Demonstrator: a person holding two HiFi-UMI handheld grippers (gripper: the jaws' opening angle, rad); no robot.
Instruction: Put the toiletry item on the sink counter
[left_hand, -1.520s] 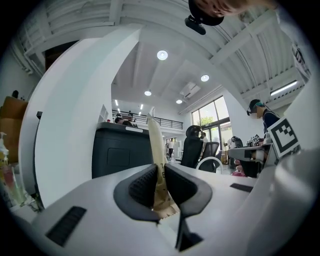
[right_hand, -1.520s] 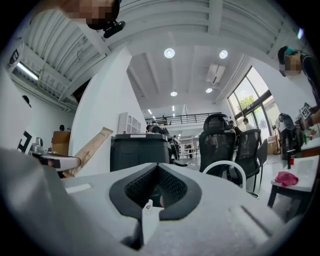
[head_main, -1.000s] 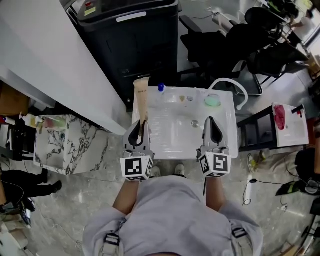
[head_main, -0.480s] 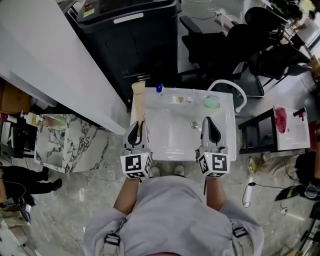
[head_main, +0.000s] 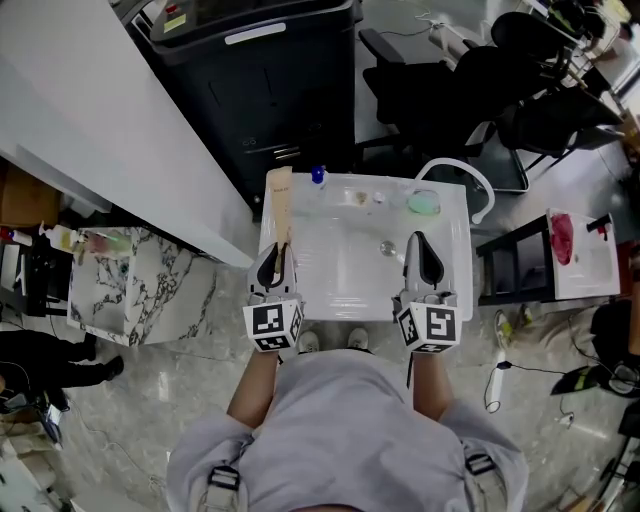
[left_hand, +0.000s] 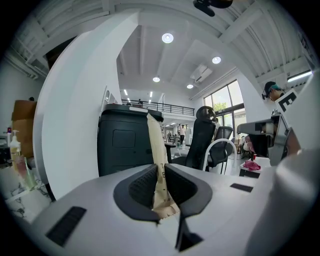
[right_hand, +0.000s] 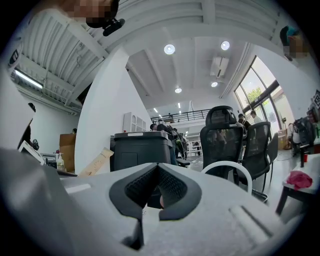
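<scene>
Left gripper (head_main: 277, 252): fingers clamped on crimped end of beige tube (head_main: 281, 205); tube points far, along left edge of sink tabletop (head_main: 345, 290). Right gripper (head_main: 422, 242): fingers together, empty

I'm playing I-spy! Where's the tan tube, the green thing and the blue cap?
tan tube (head_main: 281, 205): head view, middle of its body.
green thing (head_main: 424, 202): head view, its centre.
blue cap (head_main: 320, 176): head view, its top.

Round recessed ceiling lamps (left_hand: 167, 38) and tall windows (right_hand: 260, 87) fill the room with bright, even light. Soft glare sits on the glossy white sink counter (head_main: 345, 265). Gripper views bulge fisheye-style, corners black, nearest grey surfaces blurred.
</scene>
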